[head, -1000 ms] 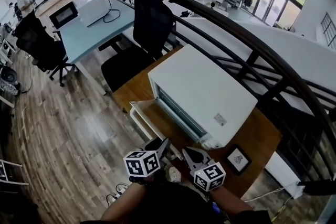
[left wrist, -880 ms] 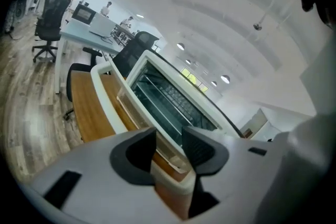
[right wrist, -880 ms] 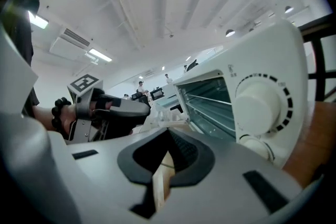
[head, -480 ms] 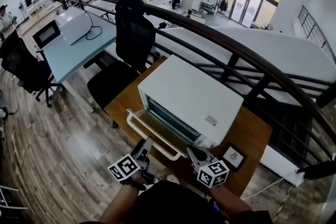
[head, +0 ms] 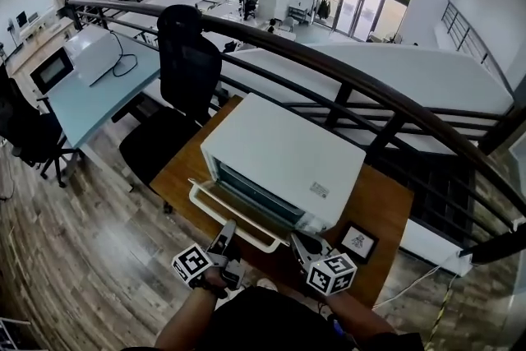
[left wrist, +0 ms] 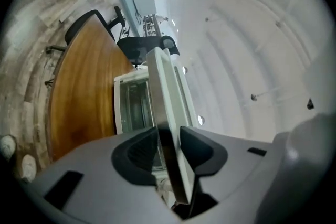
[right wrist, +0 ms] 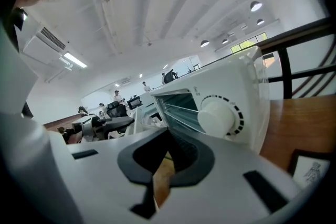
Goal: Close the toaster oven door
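Observation:
A white toaster oven [head: 283, 156] stands on a wooden table [head: 386, 201], and its door [head: 234, 214] hangs open, folded down toward me. My left gripper [head: 226, 238] is at the door's front edge. In the left gripper view the door [left wrist: 168, 102] runs edge-on between the jaws of that gripper [left wrist: 169, 139], which are closing, with both pads against it. My right gripper [head: 297, 242] hovers shut and empty just right of the door, in front of the oven. The right gripper view shows the oven's knob [right wrist: 216, 117] beyond that gripper [right wrist: 167, 136].
A small framed marker card [head: 358, 242] lies on the table at the oven's right. A dark curved railing [head: 329, 62] runs behind the table. A black office chair [head: 185, 70] stands at its left end. Wooden floor lies below on the left.
My left gripper dropped away from the door's corner, swung lower left, then came back onto the door's front edge. The right gripper has hardly moved. The door is still down.

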Demonstrator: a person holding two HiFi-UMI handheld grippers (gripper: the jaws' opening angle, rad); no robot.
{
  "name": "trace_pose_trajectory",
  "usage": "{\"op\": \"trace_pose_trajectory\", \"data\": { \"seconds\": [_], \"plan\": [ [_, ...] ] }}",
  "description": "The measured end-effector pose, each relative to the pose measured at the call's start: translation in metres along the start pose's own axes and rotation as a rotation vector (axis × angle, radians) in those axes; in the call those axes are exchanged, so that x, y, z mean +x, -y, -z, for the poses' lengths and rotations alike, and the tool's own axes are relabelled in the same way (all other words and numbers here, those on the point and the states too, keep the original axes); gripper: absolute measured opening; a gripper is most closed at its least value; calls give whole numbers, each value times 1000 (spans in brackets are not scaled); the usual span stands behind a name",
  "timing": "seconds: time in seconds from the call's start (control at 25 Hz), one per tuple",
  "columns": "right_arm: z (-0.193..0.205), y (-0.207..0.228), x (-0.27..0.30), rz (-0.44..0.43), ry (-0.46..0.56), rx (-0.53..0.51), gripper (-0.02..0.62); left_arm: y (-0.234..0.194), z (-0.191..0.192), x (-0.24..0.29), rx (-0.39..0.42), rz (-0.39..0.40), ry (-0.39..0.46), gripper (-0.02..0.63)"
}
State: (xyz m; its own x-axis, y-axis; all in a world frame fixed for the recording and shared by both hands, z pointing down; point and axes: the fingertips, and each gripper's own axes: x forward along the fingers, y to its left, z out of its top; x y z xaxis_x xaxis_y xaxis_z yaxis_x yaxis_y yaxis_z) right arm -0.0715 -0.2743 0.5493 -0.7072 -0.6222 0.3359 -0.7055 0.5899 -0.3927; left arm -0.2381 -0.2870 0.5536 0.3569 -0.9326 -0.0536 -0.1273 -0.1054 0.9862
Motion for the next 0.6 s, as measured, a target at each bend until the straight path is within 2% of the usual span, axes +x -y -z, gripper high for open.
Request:
{"op": "trace_pose_trajectory", "data": {
  "seconds": [0.16,0.32,0.6],
  "plan": [
    [-1,7,-6,46,16,22,-2,2,0,7,-23,19,-22,143],
    [6,8,-13,65,1,13,-2,7,-2,20,-78,57,-25,124],
    [-15,5,-32,89,80,-11,-2,19,-5,44,-97,48,-26,118]
  ]
}}
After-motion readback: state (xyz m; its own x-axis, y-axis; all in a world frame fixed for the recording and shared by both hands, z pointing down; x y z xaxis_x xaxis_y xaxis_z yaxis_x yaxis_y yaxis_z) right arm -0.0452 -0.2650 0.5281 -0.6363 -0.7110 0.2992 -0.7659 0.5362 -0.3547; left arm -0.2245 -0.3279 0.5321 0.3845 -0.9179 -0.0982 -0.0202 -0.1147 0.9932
